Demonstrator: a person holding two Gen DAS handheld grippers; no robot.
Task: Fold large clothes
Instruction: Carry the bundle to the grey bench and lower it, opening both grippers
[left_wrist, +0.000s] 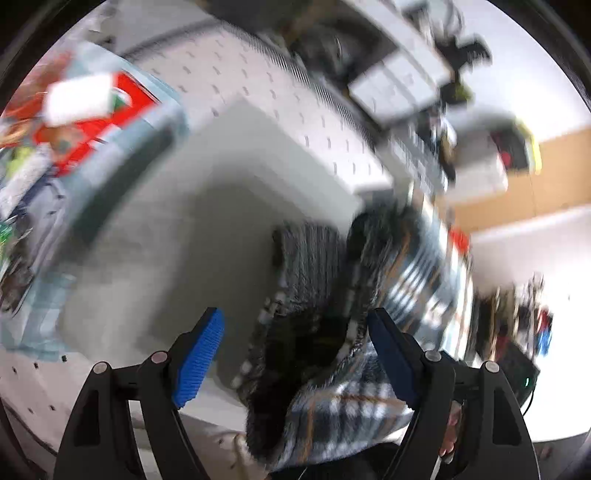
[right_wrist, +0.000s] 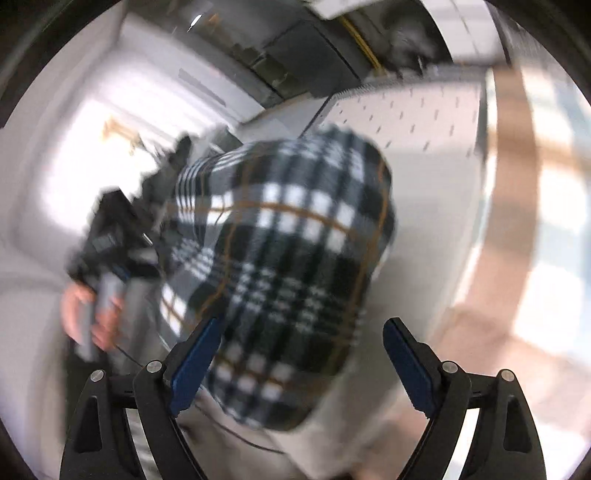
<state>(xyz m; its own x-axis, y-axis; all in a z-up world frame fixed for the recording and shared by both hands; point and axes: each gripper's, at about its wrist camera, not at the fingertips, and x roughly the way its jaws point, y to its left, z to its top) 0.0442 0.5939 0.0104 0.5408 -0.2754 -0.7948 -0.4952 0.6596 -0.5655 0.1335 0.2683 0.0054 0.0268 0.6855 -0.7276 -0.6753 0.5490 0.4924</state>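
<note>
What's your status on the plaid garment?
Left gripper open, right gripper open. Plaid garment bunched on white table, not gripped. Frames blurred.

The left gripper (left_wrist: 295, 350) points steeply downward with its jaws standing wide, the blue pads (left_wrist: 199, 358) well apart and pressing on nothing. The right gripper (right_wrist: 303, 354) tilts down likewise, jaws spread wide. A hand (right_wrist: 92, 314) (blurred) grips the left gripper's handle in the right wrist view.
</note>
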